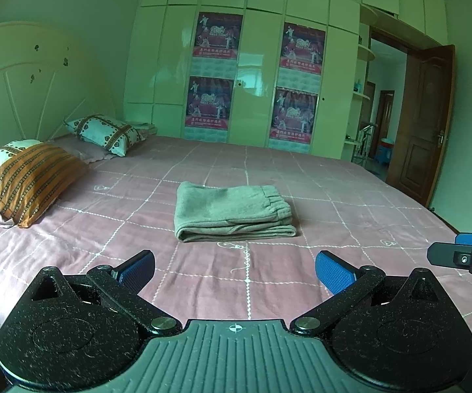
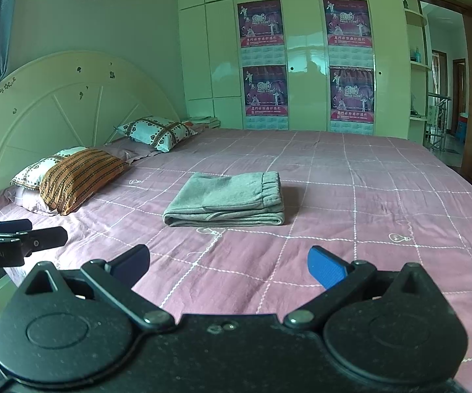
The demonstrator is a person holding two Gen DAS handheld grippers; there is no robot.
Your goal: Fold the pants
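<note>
with both grippers (image 1: 235, 270) (image 2: 228, 263) spread apart and empty, we leave the folded pants (image 1: 232, 211) undisturbed, judging them done.

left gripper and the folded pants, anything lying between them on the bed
Nothing: in the left wrist view only bare pink bedsheet runs from the open left gripper to the folded pants.

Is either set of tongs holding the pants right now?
No, the pants lie folded on the bed, apart from both open tongs, left and right.
</note>
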